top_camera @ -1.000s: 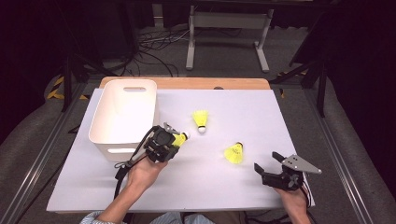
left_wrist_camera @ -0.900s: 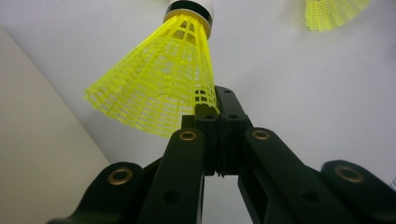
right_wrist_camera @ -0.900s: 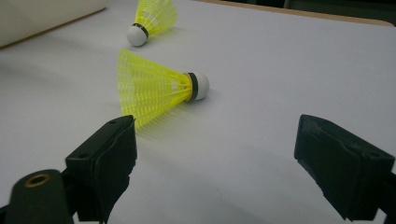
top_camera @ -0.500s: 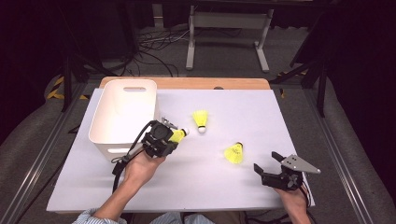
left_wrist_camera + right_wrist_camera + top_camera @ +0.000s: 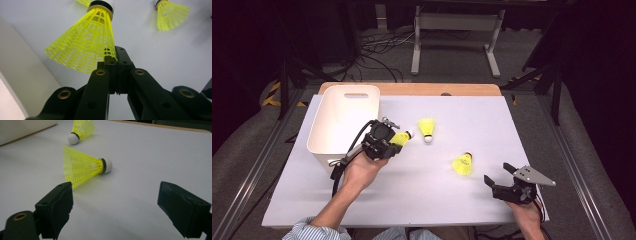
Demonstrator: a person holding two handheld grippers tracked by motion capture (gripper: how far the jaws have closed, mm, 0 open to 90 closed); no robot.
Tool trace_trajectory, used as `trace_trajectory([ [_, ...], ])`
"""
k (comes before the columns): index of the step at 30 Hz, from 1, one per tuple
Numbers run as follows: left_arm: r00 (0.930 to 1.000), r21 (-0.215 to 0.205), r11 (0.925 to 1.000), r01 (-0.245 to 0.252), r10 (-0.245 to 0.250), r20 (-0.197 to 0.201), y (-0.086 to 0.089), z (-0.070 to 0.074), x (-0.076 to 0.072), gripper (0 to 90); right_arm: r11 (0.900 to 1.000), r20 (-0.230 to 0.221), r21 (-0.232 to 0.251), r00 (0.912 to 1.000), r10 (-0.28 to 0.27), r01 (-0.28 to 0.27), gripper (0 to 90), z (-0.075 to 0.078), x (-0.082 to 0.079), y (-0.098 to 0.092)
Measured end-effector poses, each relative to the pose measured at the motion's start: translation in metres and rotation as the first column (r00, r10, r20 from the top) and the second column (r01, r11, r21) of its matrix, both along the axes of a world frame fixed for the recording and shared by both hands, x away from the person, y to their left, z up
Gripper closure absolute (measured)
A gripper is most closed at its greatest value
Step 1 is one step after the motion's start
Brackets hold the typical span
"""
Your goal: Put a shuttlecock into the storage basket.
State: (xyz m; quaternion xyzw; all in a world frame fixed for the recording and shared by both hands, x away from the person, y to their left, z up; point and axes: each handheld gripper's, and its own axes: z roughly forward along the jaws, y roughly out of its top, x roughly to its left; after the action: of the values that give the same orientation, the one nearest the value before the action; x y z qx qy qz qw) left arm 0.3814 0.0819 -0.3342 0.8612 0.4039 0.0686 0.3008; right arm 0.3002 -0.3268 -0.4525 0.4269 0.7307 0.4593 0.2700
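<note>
- Left gripper (image 5: pixel 396 141) has its fingers (image 5: pixel 110 62) clamped tight on the skirt edge of a yellow shuttlecock (image 5: pixel 87 42), cork end pointing away from the hand
- That shuttlecock hangs above the white tabletop (image 5: pixel 437 200), just beside the white bin (image 5: pixel 343 120), right at its near corner
- Right gripper (image 5: pixel 502 176) sits low near the front edge, fingers (image 5: pixel 57 205) spread wide, gripping nothing
- A second shuttlecock (image 5: pixel 85 166) lies on its side just ahead of those fingers, apart from them
- A third shuttlecock (image 5: pixel 427 129) rests mid-table, just right of the held one
</note>
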Motion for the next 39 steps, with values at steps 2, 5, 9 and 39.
trace_trajectory([
  [2,1.0,-0.001,1.0,-0.001,0.001,0.002,0.0,0.001,0.001,89.4,1.0,-0.001,0.003,1.0,0.0,0.0,13.9,0.0,0.0,0.0],
  [5,1.0,-0.005,1.0,0.0,0.0,0.004,0.0,0.005,0.003,89.4,1.0,-0.002,0.003,1.0,0.0,0.0,13.9,0.0,0.0,0.0],
  [9,1.0,-0.013,0.9999,0.001,-0.001,0.002,0.001,0.01,0.006,89.4,1.0,-0.002,0.005,1.0,0.001,-0.001,13.8,0.0,0.0,0.0],
  [39,0.9998,-0.021,0.9996,-0.019,0.019,0.011,0.012,0.04,0.025,89.4,1.0,-0.004,0.006,1.0,0.0,0.0,13.9,0.0,0.0,0.0],
])
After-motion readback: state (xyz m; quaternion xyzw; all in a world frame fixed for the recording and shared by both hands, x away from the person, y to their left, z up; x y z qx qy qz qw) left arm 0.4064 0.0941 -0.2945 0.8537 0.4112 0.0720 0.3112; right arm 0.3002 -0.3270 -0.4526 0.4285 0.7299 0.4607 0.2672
